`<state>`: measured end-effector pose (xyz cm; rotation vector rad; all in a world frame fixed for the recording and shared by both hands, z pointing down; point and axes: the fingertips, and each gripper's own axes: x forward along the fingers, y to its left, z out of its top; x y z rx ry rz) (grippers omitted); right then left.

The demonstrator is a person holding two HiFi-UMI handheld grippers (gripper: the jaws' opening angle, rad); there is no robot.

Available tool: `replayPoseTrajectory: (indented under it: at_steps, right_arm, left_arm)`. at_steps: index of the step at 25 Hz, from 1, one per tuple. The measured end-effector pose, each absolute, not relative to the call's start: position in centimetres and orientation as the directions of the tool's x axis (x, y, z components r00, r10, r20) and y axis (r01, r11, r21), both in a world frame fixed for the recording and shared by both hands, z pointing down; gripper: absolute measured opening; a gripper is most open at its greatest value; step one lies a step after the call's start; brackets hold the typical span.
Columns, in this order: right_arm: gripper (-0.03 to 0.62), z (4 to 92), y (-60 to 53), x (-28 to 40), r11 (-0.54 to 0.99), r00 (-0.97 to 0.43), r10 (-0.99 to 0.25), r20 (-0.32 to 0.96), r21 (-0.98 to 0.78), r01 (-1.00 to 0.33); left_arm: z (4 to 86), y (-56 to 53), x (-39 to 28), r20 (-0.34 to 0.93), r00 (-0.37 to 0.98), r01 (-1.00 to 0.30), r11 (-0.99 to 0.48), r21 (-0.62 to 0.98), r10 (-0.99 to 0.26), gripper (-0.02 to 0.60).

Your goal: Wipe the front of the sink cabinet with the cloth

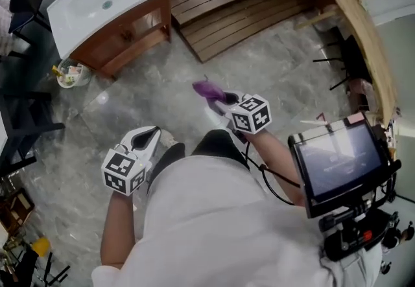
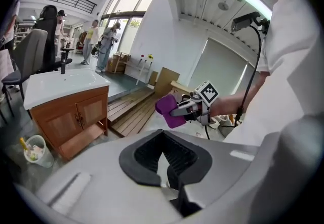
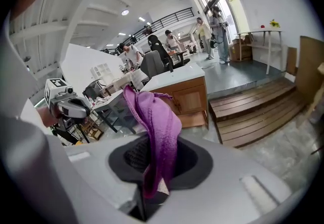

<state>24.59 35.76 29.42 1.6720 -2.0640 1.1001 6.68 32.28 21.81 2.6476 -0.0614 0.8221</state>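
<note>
Right gripper is clamping down on the purple cloth - in the right gripper view it's sticking up from between the jaws and flopping over. Left gripper is squeezing nearly closed on nothing, just a thin sliver of floor showing between its pads. Both are hanging over the marble floor in front of the person, cloth at about 12 o'clock. The sink cabinet is sitting well apart at roughly 11 o'clock - wooden doors, white basin on top. Wooden decking is lying at 1 o'clock.
</note>
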Motion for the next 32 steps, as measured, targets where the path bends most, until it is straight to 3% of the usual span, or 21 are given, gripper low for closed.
replayPoseTrajectory:
  at_steps: [9,20,32]
  right_arm:
    - [0.081,33.6,26.7,25.4,-0.038,-0.286,-0.676,0.679,-0.42,-0.907]
    - [0.081,45.4,8.1,38.3,-0.282,-0.239,-0.66,0.712,-0.53,-0.8]
    - [0.081,55.1,-8.5,48.5,-0.493,-0.153,-0.662,0.734,-0.579,-0.649]
  left_arm:
    - [23.2,23.2,5.9,0.543,0.838,-0.173,-0.915,0.363,0.057,0.006]
    - [27.5,12.1,10.1,0.602,0.798,-0.312,-0.87,0.382,-0.022,0.006]
    - [31.3,2.9,16.0,0.574,0.818,-0.308,-0.865,0.397,-0.027,0.006]
